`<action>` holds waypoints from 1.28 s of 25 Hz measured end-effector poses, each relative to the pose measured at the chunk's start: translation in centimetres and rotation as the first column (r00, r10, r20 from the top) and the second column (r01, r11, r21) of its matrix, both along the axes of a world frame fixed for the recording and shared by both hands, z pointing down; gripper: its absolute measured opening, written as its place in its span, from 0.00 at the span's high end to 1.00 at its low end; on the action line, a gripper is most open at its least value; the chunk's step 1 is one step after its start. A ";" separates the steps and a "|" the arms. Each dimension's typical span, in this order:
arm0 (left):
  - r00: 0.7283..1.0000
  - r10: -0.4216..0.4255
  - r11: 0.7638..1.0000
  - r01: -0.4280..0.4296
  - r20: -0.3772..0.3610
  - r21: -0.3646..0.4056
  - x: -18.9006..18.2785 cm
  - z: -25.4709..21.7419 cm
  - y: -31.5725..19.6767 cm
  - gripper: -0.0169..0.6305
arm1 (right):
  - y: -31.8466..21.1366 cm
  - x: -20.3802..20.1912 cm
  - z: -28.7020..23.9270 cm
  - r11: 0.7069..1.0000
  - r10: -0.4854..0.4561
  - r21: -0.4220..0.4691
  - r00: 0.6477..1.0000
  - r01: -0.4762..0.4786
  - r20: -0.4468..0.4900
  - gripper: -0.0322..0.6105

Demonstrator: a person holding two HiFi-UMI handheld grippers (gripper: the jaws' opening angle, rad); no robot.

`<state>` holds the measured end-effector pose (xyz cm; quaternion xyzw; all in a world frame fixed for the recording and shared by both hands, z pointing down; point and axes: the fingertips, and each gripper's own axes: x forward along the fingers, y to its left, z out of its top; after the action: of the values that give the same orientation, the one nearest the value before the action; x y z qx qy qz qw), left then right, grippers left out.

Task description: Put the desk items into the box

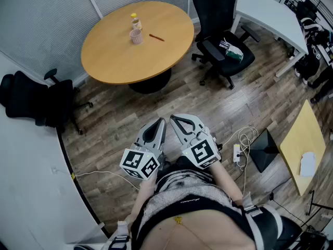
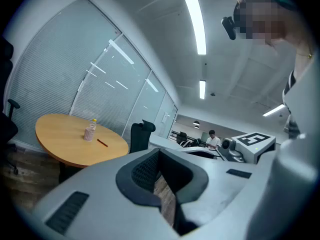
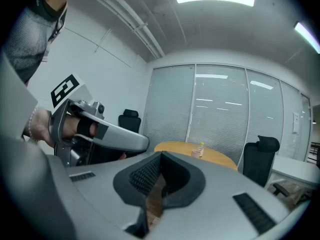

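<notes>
Here's the round wooden table (image 1: 119,51), pale top, three things sitting near its middle. A pink cup (image 1: 136,36) stands upright, and a small bottle (image 1: 135,21) with a yellow cap stands just beyond the cup. A red pen (image 1: 156,37) lies flat, close to the cup's right.

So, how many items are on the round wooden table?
3. A small yellow-capped bottle stands farthest from the person, a pink cup right before it, and a red pen lies right of the cup. Something tiny could hide behind them.
</notes>
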<state>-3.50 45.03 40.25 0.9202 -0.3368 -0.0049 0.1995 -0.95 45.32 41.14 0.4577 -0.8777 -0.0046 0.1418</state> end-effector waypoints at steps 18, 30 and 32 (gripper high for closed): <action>1.000 -0.015 0.999 0.014 -0.001 -0.038 0.0 1.4 -1.0 0.97 | -1.2 0.3 1.1 1.000 -0.018 -0.018 0.998 0.019 0.055 0.91; 0.997 0.074 0.997 -0.075 -0.016 -0.013 -0.4 0.7 -9.6 0.97 | -9.4 -0.6 0.7 0.999 0.031 0.004 0.999 -0.032 0.026 0.91; 0.996 0.089 0.996 -0.089 -0.019 -0.011 -0.6 0.7 -11.1 0.97 | -10.9 -1.0 0.7 0.999 0.046 0.001 0.998 -0.046 0.037 0.91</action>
<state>-4.06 33.95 40.91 0.9330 -0.2935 -0.0024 0.2080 -1.95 34.39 41.81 0.4780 -0.8694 0.0063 0.1252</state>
